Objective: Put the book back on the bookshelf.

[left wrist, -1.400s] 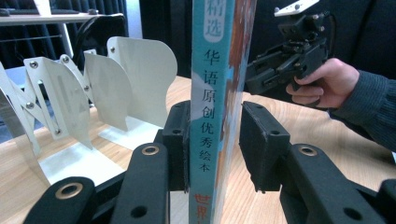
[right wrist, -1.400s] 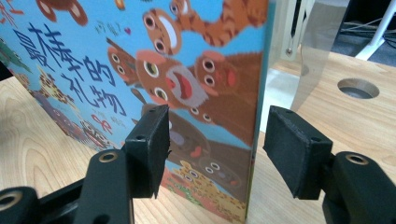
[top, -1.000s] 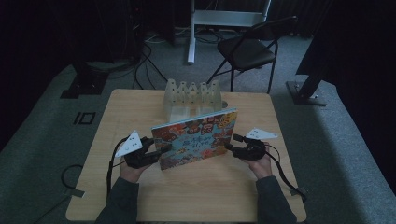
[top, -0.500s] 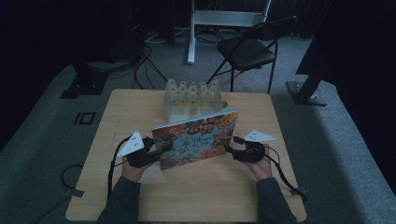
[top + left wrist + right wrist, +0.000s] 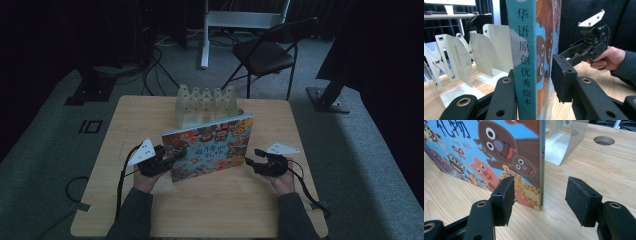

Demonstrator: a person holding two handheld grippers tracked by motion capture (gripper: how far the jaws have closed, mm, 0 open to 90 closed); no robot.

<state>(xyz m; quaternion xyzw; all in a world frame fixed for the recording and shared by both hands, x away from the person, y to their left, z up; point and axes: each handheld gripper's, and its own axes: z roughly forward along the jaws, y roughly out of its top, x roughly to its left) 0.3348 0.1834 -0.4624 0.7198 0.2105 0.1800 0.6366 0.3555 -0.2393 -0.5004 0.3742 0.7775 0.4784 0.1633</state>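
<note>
Since the earlier frames little has shifted: book (image 5: 207,147) stands in the same place on its bottom edge, and my right gripper (image 5: 256,159) has eased slightly nearer its right edge.

Left gripper (image 5: 175,156): jaws straddle the spine at the book's left end. One jaw lies against the back face; the other pad sits just off the front cover, a narrow gap showing in the left gripper view. I cannot tell whether it truly clamps, but it seems to steady the book upright.

Right gripper: jaws wide apart, holding nothing. In the right gripper view the book's free edge (image 5: 540,165) stands between the two pads, nearer the left pad, neither pad touching.

Position: book upright on the table (image 5: 150,215), cover facing me, just in front of the white rack (image 5: 205,102), which sits at the far middle. Rack slots look empty as far as I can see.

Progress, my judgement: book is raised on edge, the first part done. Left to do: close the right jaws on the free edge, lift, carry the book back and seat it in a rack slot.
</note>
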